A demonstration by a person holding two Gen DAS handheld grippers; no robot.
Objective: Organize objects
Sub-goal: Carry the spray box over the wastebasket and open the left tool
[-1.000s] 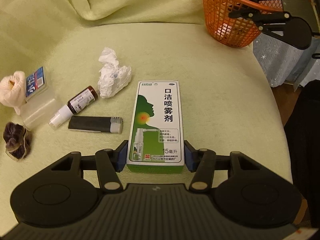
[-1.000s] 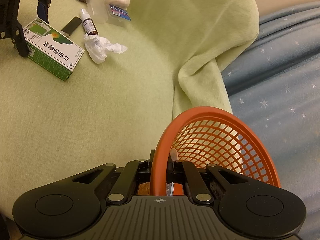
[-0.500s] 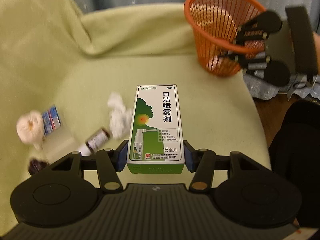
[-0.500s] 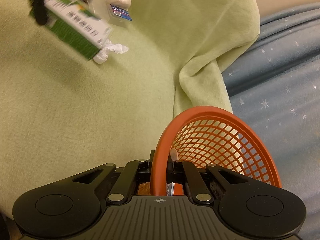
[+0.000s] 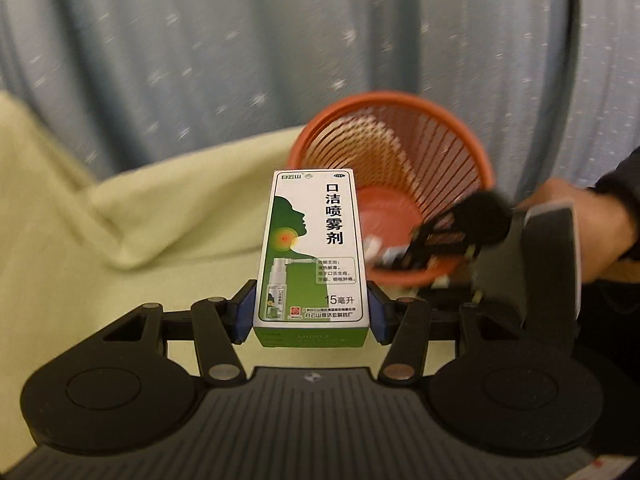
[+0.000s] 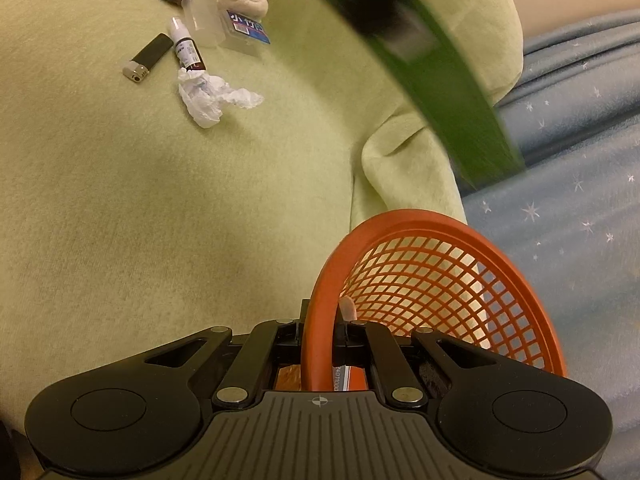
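The left claw (image 5: 311, 312) is gripping the box (image 5: 314, 248) above the blanket (image 6: 160, 200); the right claw (image 6: 320, 332) is clamping the basket (image 6: 440, 264) rim.
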